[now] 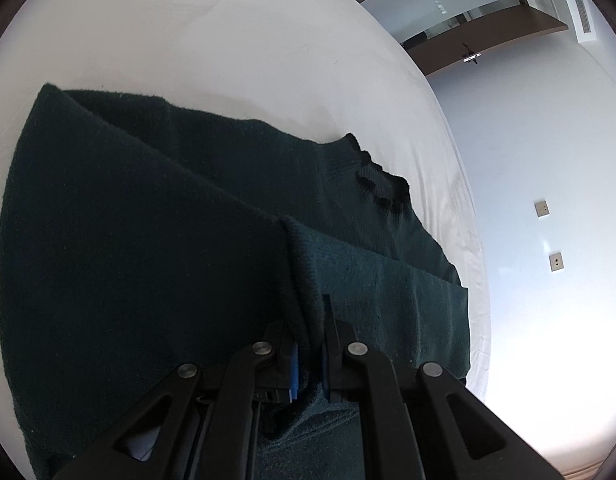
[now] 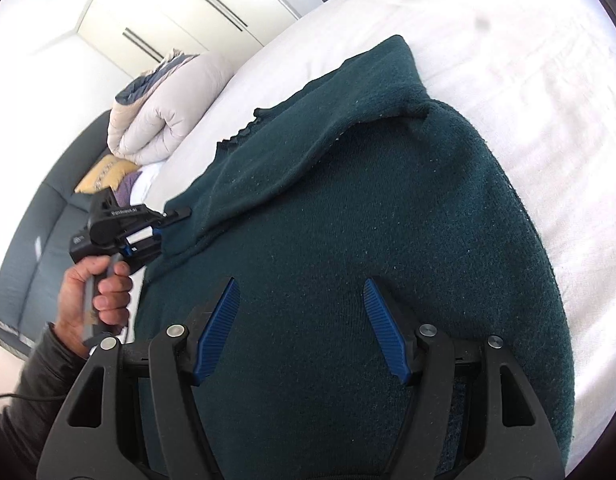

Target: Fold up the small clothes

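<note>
A dark green knit sweater [image 1: 128, 240] lies spread on a white bed [image 1: 228, 40]; it also fills the right wrist view [image 2: 368, 220]. My left gripper [image 1: 310, 332] is shut on a raised fold of the sweater's edge, with cloth pinched between the blue pads. In the right wrist view the left gripper [image 2: 176, 216] shows at the sweater's left edge, held by a hand. My right gripper [image 2: 300, 292] is open and empty, its blue pads [image 2: 384, 324] spread just above the middle of the sweater.
A folded beige duvet [image 2: 168, 100] and a yellow cushion [image 2: 104, 172] lie at the far left of the bed. A grey sofa [image 2: 40, 248] stands beyond. White wall with sockets [image 1: 542, 208] borders the bed's other side.
</note>
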Demonstrator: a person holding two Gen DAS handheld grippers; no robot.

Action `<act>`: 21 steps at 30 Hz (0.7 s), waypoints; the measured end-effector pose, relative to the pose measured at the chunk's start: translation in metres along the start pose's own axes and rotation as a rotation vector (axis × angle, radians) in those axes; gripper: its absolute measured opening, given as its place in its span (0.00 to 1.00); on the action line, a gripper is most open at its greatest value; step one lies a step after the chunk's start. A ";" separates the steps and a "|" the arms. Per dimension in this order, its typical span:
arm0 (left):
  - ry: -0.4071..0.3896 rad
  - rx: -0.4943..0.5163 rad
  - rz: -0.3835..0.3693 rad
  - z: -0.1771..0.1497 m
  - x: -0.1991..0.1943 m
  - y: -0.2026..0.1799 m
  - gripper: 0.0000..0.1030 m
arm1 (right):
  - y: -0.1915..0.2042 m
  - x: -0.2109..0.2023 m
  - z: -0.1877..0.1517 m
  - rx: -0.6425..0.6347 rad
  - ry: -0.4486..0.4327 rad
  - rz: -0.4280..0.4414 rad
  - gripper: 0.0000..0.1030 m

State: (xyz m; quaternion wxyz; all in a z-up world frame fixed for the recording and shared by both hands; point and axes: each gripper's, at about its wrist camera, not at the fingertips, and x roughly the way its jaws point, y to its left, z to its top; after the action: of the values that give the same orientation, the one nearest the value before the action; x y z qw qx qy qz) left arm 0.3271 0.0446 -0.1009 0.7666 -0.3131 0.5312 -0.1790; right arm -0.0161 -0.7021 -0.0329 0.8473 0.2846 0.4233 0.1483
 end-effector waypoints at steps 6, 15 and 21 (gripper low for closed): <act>-0.017 0.005 0.008 -0.002 0.003 -0.006 0.07 | 0.003 -0.003 0.003 0.020 0.007 -0.006 0.62; -0.026 0.010 0.008 -0.010 0.001 -0.004 0.08 | 0.004 -0.005 0.002 -0.002 -0.005 -0.005 0.62; -0.020 -0.043 -0.041 -0.008 0.006 0.005 0.09 | -0.004 -0.013 0.017 0.096 -0.021 0.037 0.62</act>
State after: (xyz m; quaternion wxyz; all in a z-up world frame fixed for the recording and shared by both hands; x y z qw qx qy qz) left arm 0.3213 0.0421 -0.1107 0.7610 -0.3423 0.5209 -0.1799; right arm -0.0102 -0.7171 -0.0192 0.8342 0.3343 0.4154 0.1406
